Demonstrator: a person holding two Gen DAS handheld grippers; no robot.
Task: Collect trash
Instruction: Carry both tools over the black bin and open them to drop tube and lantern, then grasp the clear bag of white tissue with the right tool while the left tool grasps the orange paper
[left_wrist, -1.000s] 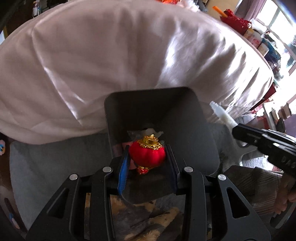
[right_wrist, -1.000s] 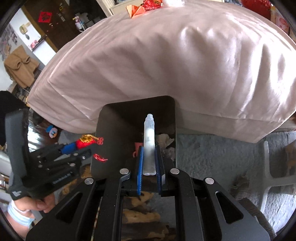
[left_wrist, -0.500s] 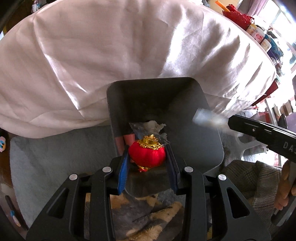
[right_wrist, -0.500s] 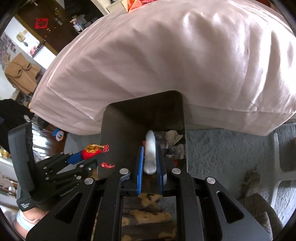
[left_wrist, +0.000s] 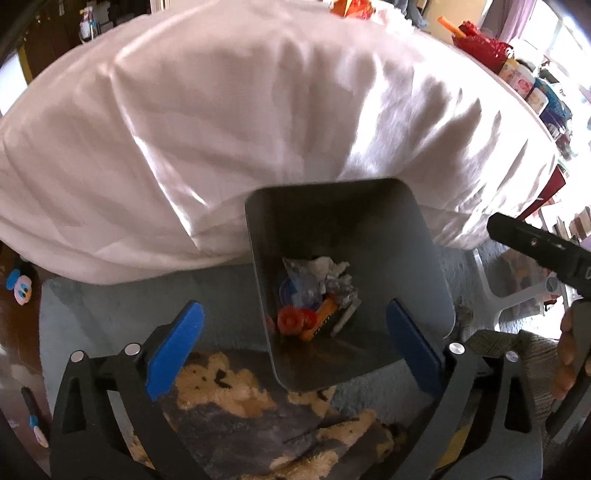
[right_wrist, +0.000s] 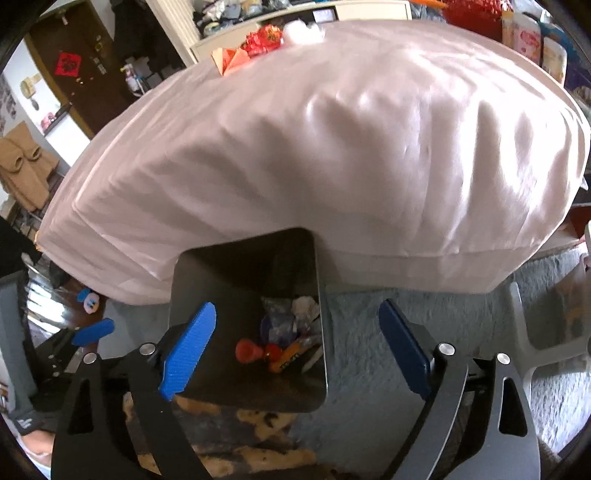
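Since 0.5 s ago: both jaws gone from clamped to spread wide, both loads dropped. Left gripper (left_wrist: 293, 334) empty, jaws apart, hovering over near rim of grey trash bin (left_wrist: 436, 280). Right gripper (right_wrist: 295, 345) likewise empty, jaws apart, above same bin (right_wrist: 243, 273). Red lantern ornament (left_wrist: 295, 320) seen lying at bottom of bin, also visible from right wrist view (right_wrist: 255, 350). Small white bottle (left_wrist: 345, 318) lying in bin just right of ornament, beside an orange wrapper (left_wrist: 325, 314). Crumpled paper and clear plastic (left_wrist: 325, 271) piled at far side of bin floor. Bin standing on grey carpet (left_wrist: 110, 306), touching edge of bed with white cover (left_wrist: 258, 103). Patterned brown-and-grey blanket (left_wrist: 258, 413) below near rim. Cartoon duck figure (left_wrist: 20, 288) on floor at left.
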